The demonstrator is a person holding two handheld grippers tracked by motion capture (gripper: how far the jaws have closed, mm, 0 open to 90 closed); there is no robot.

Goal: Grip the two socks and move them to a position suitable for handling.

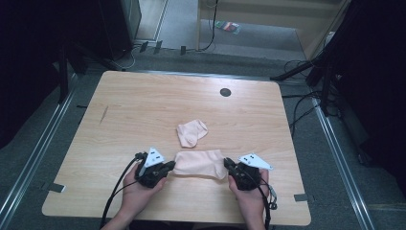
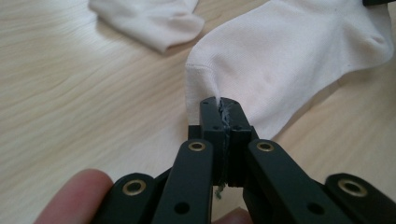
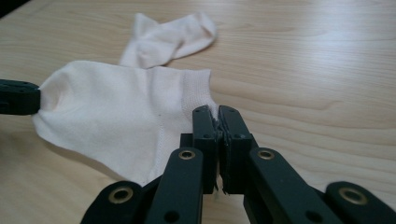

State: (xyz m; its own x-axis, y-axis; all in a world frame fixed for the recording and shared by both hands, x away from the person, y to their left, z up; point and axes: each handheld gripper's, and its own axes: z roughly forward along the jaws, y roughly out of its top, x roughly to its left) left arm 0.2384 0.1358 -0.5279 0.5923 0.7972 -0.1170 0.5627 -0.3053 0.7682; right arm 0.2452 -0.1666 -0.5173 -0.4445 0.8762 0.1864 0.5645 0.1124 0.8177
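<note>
A pale pink sock [image 1: 198, 164] lies stretched between my two grippers near the table's front edge. My left gripper [image 1: 170, 165] is shut on its left end; in the left gripper view the jaws [image 2: 223, 101] pinch the fabric edge of the sock [image 2: 289, 56]. My right gripper [image 1: 227, 164] is shut on the right end; in the right gripper view its tips [image 3: 218, 111] clamp the ribbed cuff of the sock [image 3: 121, 112]. The left gripper [image 3: 16, 97] shows there holding the far end. A second, crumpled sock [image 1: 191, 132] [image 2: 149, 18] [image 3: 173, 39] lies just behind.
The wooden table [image 1: 143, 105] has a round dark cable hole [image 1: 225, 92] near its back edge. Black cables trail from both grippers over the front edge. Dark stands and cables sit on the floor around the table.
</note>
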